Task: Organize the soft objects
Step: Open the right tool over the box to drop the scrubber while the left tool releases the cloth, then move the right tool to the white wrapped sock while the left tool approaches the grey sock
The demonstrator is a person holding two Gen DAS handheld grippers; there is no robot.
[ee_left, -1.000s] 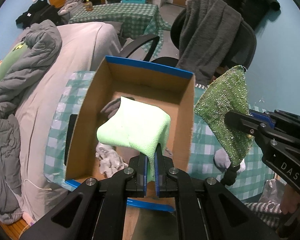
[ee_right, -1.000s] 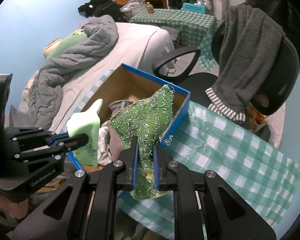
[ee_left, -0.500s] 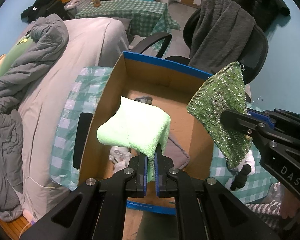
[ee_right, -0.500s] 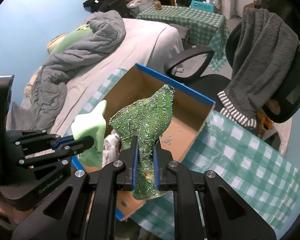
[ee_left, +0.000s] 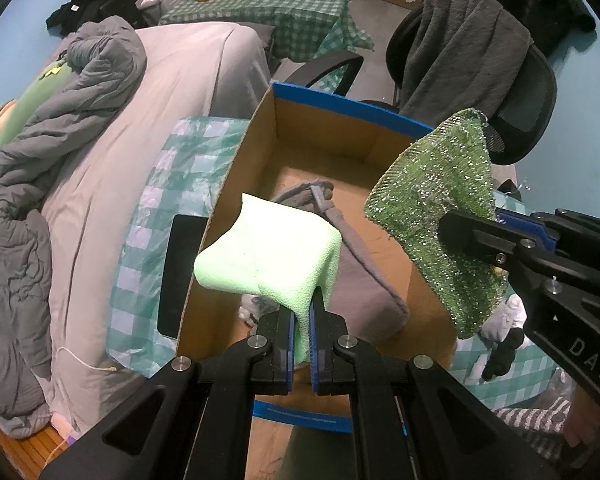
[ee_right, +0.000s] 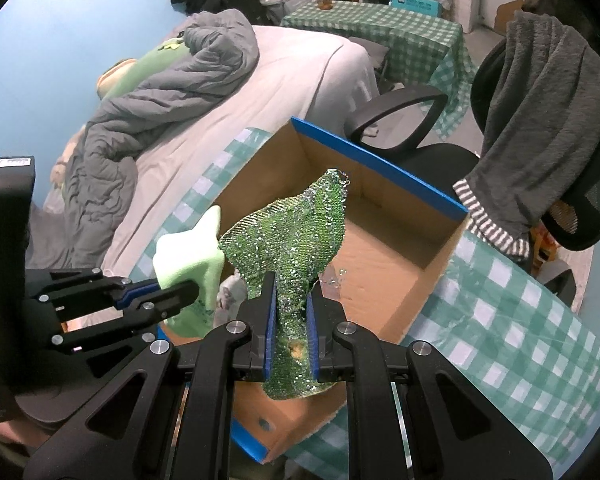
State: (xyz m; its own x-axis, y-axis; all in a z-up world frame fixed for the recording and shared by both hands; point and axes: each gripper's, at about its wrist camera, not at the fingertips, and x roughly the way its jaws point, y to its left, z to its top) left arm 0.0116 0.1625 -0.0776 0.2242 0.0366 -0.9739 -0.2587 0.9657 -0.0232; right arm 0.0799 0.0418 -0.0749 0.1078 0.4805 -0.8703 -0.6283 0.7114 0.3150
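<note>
Up close, the left gripper (ee_left: pixel 301 322) is pinching a pale green cloth (ee_left: pixel 268 256) between its blue pads, the fabric folding over above the jaws. Beside it, the right gripper (ee_right: pixel 292 320) is clamping a glittery green scrubbing cloth (ee_right: pixel 292 240), its corner poking upward. Both are hanging over the near end of the cardboard box (ee_left: pixel 340 104) with the blue rim, which is sitting on a checked tablecloth (ee_right: pixel 520 320). Down inside, a grey garment (ee_left: pixel 360 276) is already lying on the bottom. This looks like the drop-off step: next, each gripper needs lowering and opening so both cloths land inside. Further back, an office chair (ee_right: pixel 540 120) is carrying a grey towel.
</note>
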